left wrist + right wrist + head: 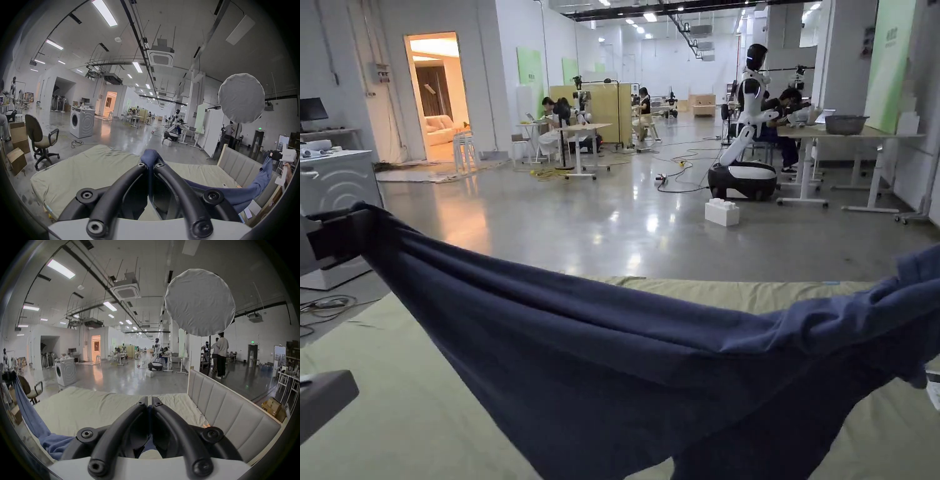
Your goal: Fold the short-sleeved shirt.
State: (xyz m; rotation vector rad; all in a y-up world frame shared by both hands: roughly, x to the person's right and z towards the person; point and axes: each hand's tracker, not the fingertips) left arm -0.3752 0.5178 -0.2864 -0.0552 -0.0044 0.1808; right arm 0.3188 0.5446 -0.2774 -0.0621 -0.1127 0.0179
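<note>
Nearest the head camera hangs the navy short-sleeved shirt, stretched in a sagging span between the two tools and dipping low over the bed; the left gripper has its jaws pressed together on a bunched knot of the cloth, and the right gripper is likewise clamped on a thin fold of blue fabric. The shirt looks soft, light and limp; it droops deeply in the middle and wrinkles toward each pinch, so it will likely follow any pull yet hold no shape of its own; taking it at the shoulders or hem corners would probably spread it flattest, though which part each tool holds cannot be told. Beneath it lies the pale green bed sheet, somewhat creased, with a grey padded headboard along the right side; beyond is a large hall with a polished concrete floor, a washing machine, an office chair, a white humanoid robot and people at desks.
</note>
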